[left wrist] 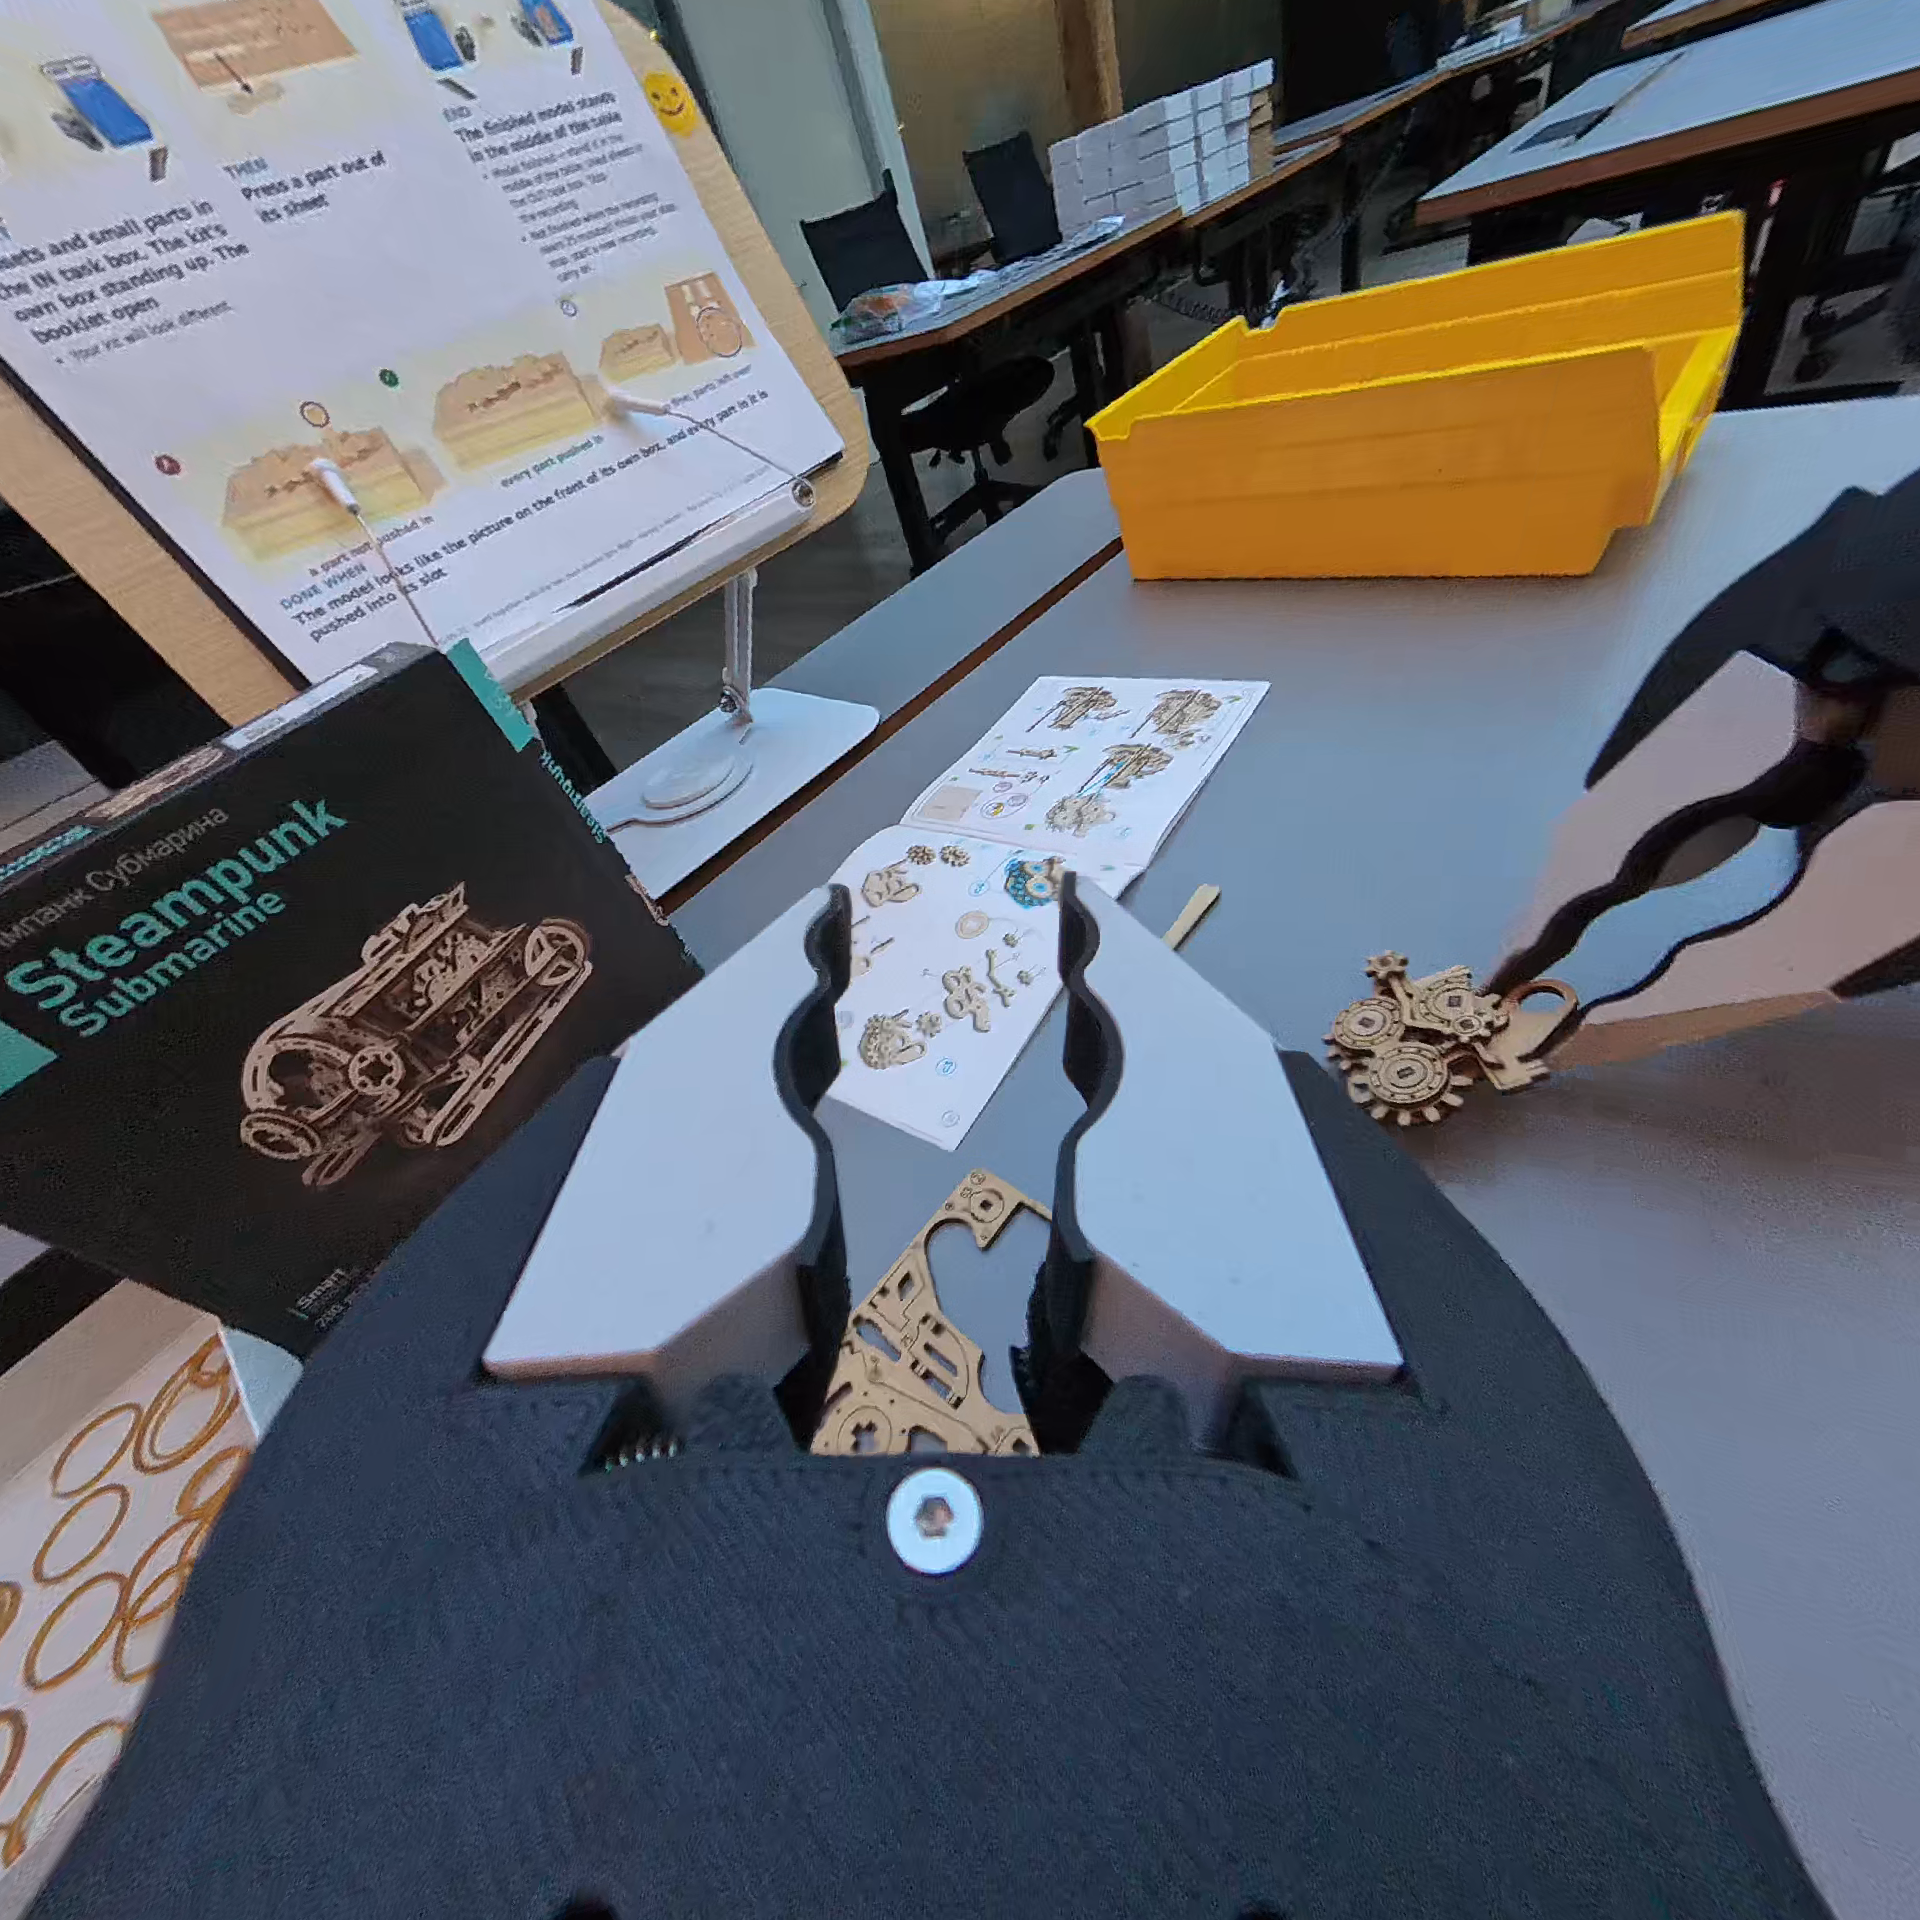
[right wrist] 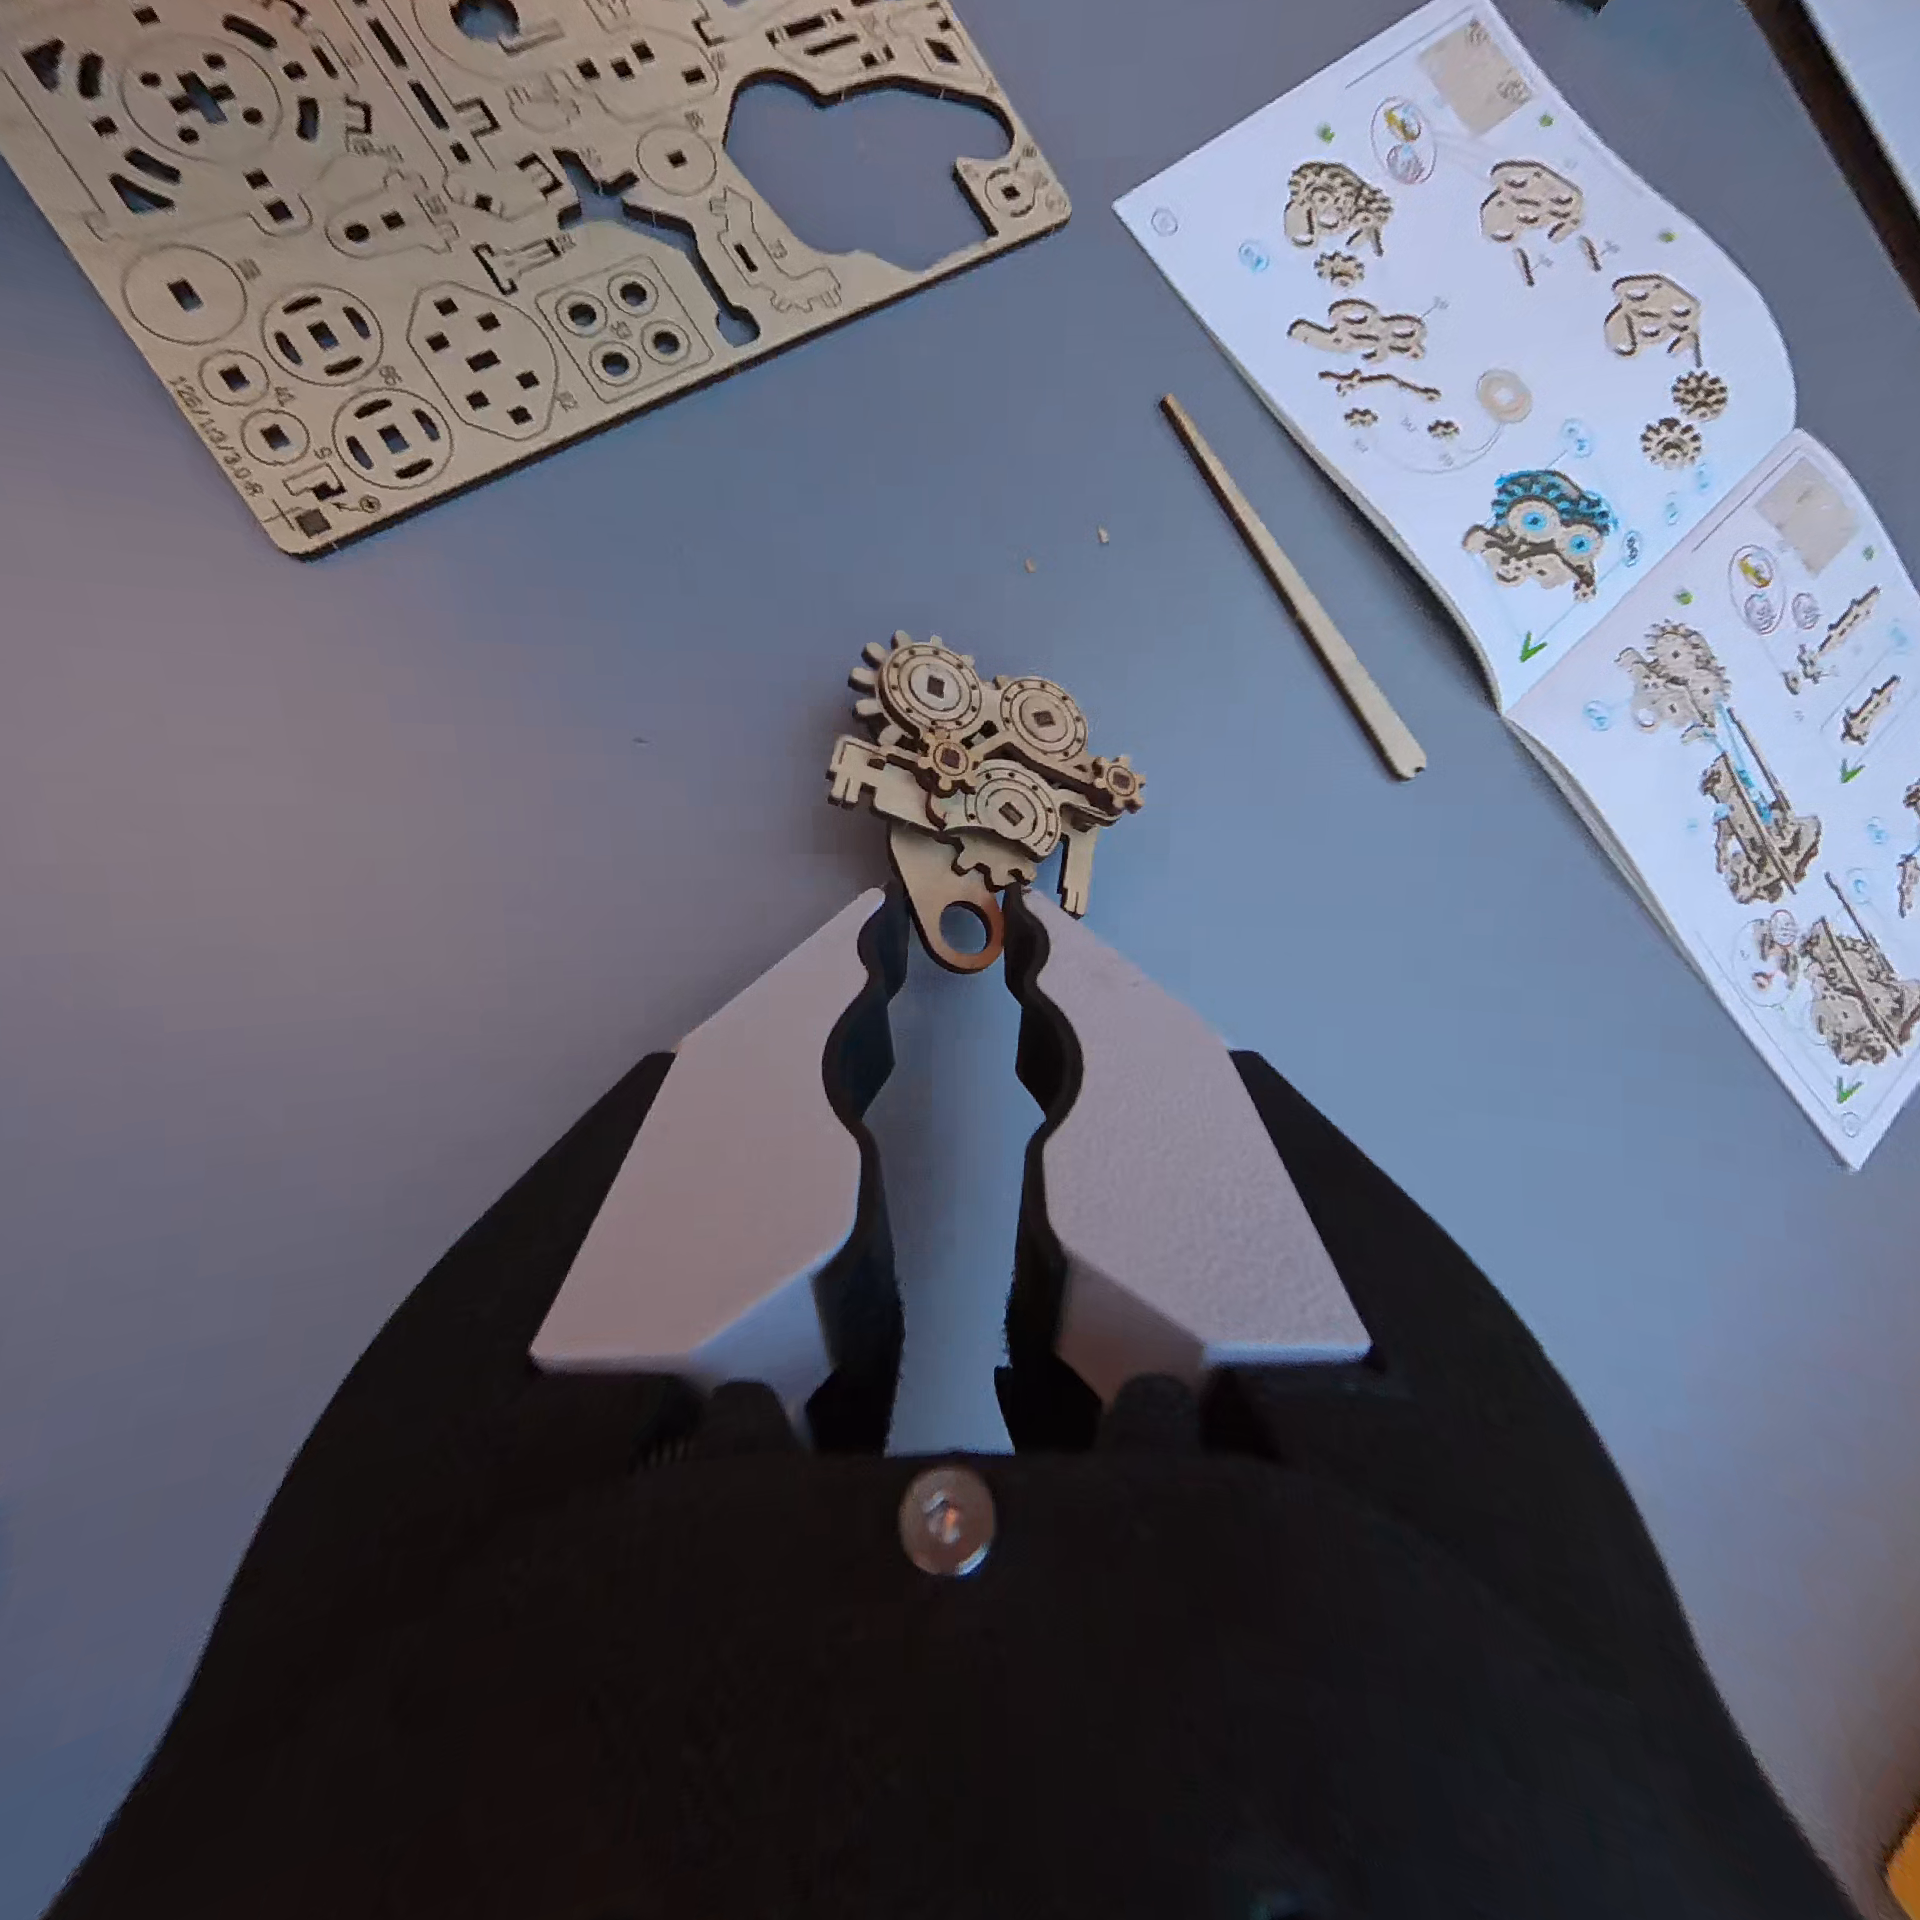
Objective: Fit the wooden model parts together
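Observation:
A small wooden gear assembly [right wrist: 977,758] lies on the grey table [right wrist: 520,935], with three geared discs and a ringed tab pointing toward me. My right gripper [right wrist: 954,914] is shut on that tab, one fingertip on each side. The assembly [left wrist: 1423,1029] and the right gripper [left wrist: 1532,1013] also show at the right of the left wrist view. My left gripper [left wrist: 951,914] is open and empty, held above a partly emptied wooden parts sheet [left wrist: 935,1330]. The sheet [right wrist: 499,239] lies flat at the top left of the right wrist view.
An open instruction booklet [right wrist: 1507,416] and a thin wooden stick [right wrist: 1288,582] lie right of the assembly. The dark kit box [left wrist: 312,966] stands at the left, with an instruction board on a stand [left wrist: 395,291] behind it. A yellow bin [left wrist: 1403,447] sits far right. A card of rubber bands [left wrist: 94,1538] lies near left. Some 20 cm of space lies between my two pairs of fingers.

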`<state>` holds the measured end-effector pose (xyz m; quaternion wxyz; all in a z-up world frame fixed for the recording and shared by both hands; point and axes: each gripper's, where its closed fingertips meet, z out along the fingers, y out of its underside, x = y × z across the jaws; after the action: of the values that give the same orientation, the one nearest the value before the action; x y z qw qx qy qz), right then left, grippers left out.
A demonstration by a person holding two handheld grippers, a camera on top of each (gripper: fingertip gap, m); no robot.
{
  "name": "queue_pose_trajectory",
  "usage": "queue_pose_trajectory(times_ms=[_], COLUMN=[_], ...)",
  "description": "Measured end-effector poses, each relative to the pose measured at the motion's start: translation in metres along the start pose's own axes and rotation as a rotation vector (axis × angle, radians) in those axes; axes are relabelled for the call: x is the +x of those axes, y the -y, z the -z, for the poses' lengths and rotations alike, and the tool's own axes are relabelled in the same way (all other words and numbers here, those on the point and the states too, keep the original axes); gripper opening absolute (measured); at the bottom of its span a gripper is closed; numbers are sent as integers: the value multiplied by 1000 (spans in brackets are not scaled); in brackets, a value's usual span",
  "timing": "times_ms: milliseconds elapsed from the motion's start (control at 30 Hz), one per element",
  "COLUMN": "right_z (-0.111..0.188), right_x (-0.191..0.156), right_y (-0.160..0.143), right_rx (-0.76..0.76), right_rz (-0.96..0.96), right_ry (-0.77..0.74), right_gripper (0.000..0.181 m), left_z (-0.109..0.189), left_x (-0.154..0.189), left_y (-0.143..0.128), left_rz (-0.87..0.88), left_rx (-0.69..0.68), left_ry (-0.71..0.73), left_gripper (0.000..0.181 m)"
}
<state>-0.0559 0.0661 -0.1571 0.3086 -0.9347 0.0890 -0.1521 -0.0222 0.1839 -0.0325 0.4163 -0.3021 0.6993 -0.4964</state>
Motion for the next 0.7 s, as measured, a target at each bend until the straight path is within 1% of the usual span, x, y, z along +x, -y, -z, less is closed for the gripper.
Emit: queue_pose_trajectory(times_ms=[67,133,200,400,533,700], right_z=[-6,-7,-8,-9,-10,-7], right_x=[-2,-3,-7,-8,-13,-18], right_y=[-4,0,3,3,5,3], right_rx=[-21,-5,7,44,57,59], right_rz=[-13,-16,-28,-101,-157,-157], right_ry=[-33,-69,-68,-31,37,90], right_gripper=[16,16,17,18,21,28], left_z=[-1,-1,-1,-1,0,-1], left_x=[-3,-6,-7,-9,-11,-5], left_y=[-9,-16,-22,-29,-35,-42], left_rz=[-10,6,22,48,25,37], left_rx=[-44,-75,-97,-128,-163,-210], left_ry=[17,23,20,15,26,-1], left_gripper=[40,40,41,40,41,41])
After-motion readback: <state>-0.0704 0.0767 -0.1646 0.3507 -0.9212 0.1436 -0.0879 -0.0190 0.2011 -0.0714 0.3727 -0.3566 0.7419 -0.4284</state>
